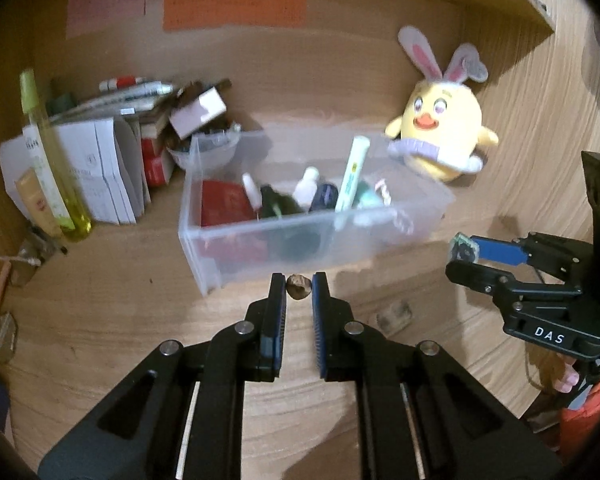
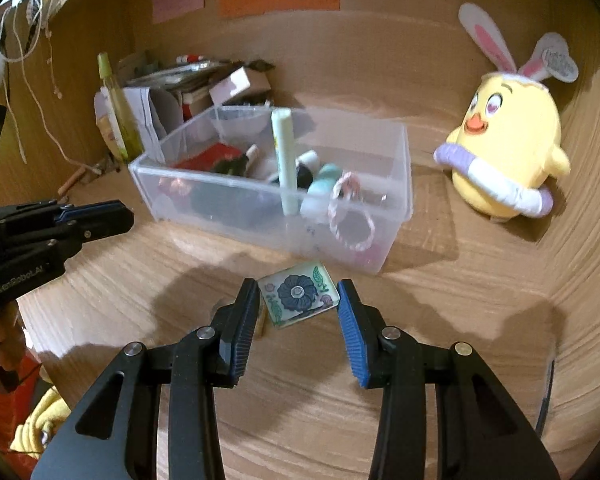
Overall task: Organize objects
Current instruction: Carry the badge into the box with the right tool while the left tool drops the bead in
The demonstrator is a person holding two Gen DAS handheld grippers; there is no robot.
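Observation:
My left gripper [image 1: 299, 285] is shut on a small brown nut-like object [image 1: 298, 286], held just in front of the clear plastic bin [image 1: 260, 236]. My right gripper [image 2: 298, 294] is shut on a square glass tile with a blue flower [image 2: 298, 294], held above the desk near the bin's front corner [image 2: 380, 240]. The bin holds a pale green tube [image 2: 284, 160], small bottles, a red item and a pink-white bracelet [image 2: 350, 216]. The right gripper also shows in the left wrist view [image 1: 464, 254], the left one in the right wrist view [image 2: 120, 212].
A yellow plush chick with bunny ears [image 1: 444, 128] [image 2: 508, 152] sits right of the bin. A yellow-green spray bottle [image 1: 48, 160], papers, markers and boxes [image 1: 140, 120] crowd the back left. A small brown piece [image 1: 394, 316] lies on the wooden desk.

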